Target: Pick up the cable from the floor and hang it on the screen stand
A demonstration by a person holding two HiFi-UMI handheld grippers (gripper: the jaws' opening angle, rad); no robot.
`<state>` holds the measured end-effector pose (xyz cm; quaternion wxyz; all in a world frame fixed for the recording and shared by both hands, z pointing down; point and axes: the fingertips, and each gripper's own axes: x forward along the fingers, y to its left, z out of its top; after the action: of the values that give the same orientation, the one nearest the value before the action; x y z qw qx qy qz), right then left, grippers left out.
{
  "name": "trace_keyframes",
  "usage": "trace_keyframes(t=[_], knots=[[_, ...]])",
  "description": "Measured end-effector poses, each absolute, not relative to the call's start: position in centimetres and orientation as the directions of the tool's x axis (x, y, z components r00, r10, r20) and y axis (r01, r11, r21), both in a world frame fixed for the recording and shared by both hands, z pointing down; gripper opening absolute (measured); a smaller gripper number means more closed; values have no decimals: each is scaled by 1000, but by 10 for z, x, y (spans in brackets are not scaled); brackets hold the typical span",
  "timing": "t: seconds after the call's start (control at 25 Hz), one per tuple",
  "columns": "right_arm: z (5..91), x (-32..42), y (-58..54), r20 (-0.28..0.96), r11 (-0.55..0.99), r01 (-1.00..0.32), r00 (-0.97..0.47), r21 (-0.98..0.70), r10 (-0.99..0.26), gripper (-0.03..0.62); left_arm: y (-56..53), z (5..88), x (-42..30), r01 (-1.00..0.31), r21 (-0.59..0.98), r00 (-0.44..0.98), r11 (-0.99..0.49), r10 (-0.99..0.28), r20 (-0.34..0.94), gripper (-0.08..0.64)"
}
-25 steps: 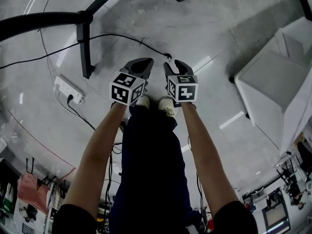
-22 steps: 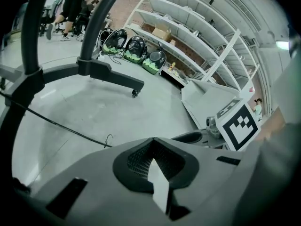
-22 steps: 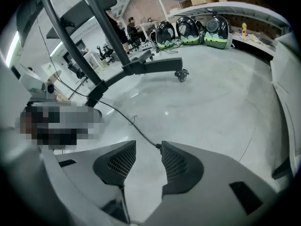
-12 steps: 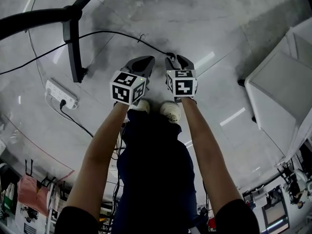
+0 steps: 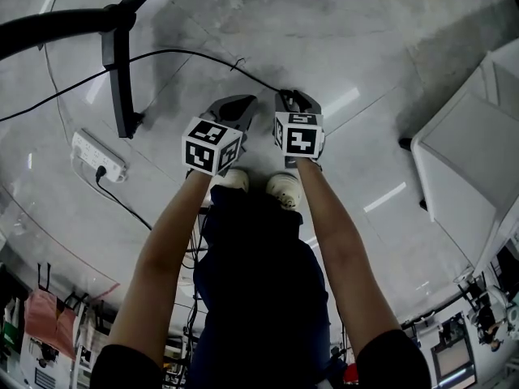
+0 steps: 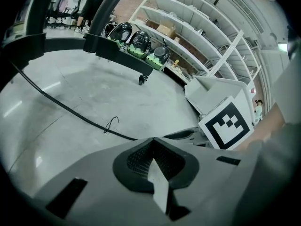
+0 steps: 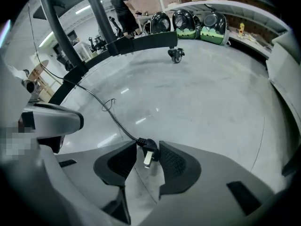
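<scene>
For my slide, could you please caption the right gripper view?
The right gripper, jaws apart, straddles the plug of the cable.

I counted two grippers, the left gripper point(image 5: 233, 106) and the right gripper point(image 5: 293, 100); two marker cubes, a left cube point(image 5: 212, 145) and a right cube point(image 5: 299, 134); one cable point(image 5: 186, 53) on the floor, ending in one plug point(image 7: 147, 149); one power strip point(image 5: 97, 156); one screen stand point(image 5: 117, 71), with one caster wheel point(image 7: 176, 55) that I could see; two shoes, a left shoe point(image 5: 233, 180) and a right shoe point(image 5: 284, 190); three domed black-and-green cases in a row, first case point(image 7: 161, 22), second case point(image 7: 184, 20), third case point(image 7: 214, 21); one white shelving unit point(image 6: 207, 32); one white cabinet point(image 5: 470, 152); one person point(image 7: 123, 13) standing far off in the right gripper view.
</scene>
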<state>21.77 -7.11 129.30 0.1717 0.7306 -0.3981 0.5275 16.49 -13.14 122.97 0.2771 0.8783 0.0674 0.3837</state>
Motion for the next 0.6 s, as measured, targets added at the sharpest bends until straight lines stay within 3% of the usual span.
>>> trace_keyframes(t=[0.2,0.24,0.6], knots=[[1292,217,-69,917,-595,-788,105,-160,-386,146,-131,1232,163,-119,538,691,-834,319,648,6],[1290,216,-68,919,-589,-793,103,-155,-380,107,-130,1231,163,-123,538,690,-834,318,650,6],[1250,208,-58,935,-569,-813,95,-126,-343,107,-119,1198,160,-134,548,677,-826,328,659,6]])
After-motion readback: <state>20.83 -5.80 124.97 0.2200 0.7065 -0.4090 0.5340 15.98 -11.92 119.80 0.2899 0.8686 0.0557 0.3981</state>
